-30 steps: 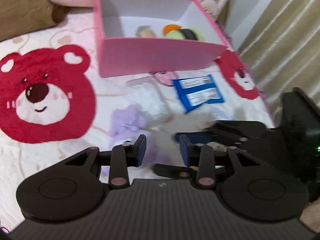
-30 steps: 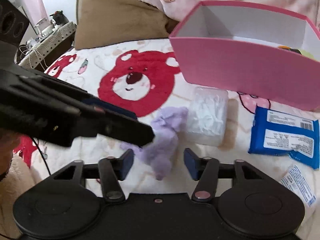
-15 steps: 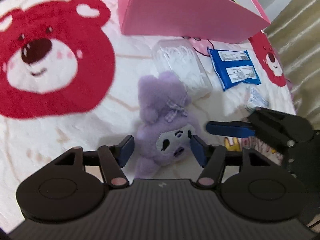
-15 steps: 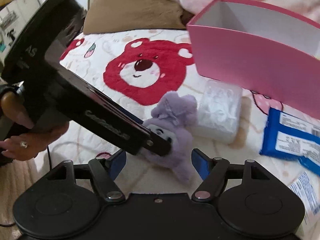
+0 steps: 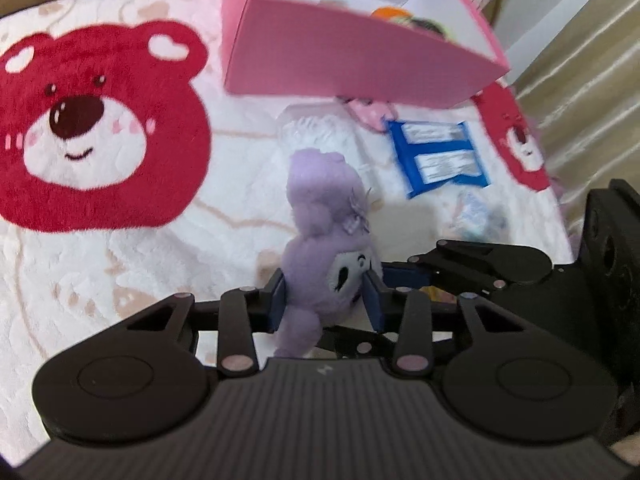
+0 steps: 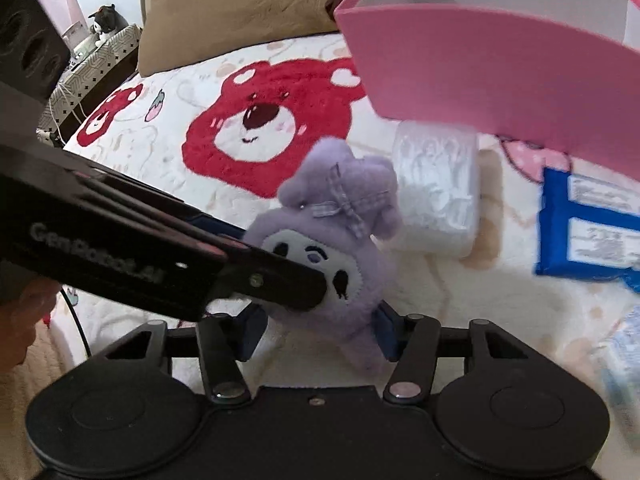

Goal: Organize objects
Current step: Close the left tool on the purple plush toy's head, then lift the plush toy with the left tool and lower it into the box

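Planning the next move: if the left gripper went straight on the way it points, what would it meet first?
Likely the clear packet on the blanket, beyond the purple plush the left gripper has just closed on; the pink box lies farther. Depth is unclear.

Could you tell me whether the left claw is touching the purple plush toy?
Touching: in the left wrist view, the left claw presses both pads into the purple plush toy.

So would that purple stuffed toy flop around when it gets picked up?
Probably somewhat. The purple stuffed toy looks soft and fluffy, so it should squash between the fingers. Its leg dangles loosely, suggesting limpness. It seems light and unlikely to break.
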### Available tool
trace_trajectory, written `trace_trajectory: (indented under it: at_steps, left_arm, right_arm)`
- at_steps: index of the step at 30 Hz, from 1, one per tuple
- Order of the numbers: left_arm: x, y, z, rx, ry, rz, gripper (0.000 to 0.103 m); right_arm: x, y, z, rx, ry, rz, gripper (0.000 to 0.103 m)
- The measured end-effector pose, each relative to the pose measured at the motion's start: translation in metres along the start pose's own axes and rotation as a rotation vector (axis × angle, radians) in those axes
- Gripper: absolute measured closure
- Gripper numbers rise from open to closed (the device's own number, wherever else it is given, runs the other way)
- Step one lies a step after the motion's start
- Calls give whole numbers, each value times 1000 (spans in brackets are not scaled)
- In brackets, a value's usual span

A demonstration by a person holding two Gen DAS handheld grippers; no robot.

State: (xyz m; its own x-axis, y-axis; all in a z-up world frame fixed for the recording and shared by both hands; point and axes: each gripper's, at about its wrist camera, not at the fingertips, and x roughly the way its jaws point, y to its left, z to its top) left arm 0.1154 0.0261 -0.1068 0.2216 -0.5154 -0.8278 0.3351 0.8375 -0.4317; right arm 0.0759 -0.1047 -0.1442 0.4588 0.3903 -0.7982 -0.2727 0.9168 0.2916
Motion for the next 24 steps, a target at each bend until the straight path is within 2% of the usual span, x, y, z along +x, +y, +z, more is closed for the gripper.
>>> trace_trajectory:
  at_steps: [5,12,16,19,24]
  left_arm:
    - [-30,-9,-11,-29,-106,-37,65]
    - [-65,-30,-11,-18,-177,-44,65]
    - [-90,-45,9,1,-212,-70,65]
    - [-104,-56,30,12,-230,-62,65]
    - [-111,-65,79,-23,-213,-43,65]
  right_arm:
    - [-30,11,5,-51,-42,-6,45]
    - [-68,29,16,-163,-81,-59,47]
    - [-98,26,41,-188,-128,-58,47]
    - [-115,26,65,-216,-158,-70,47]
    - [-126,18,107,-246,-163,-120,48]
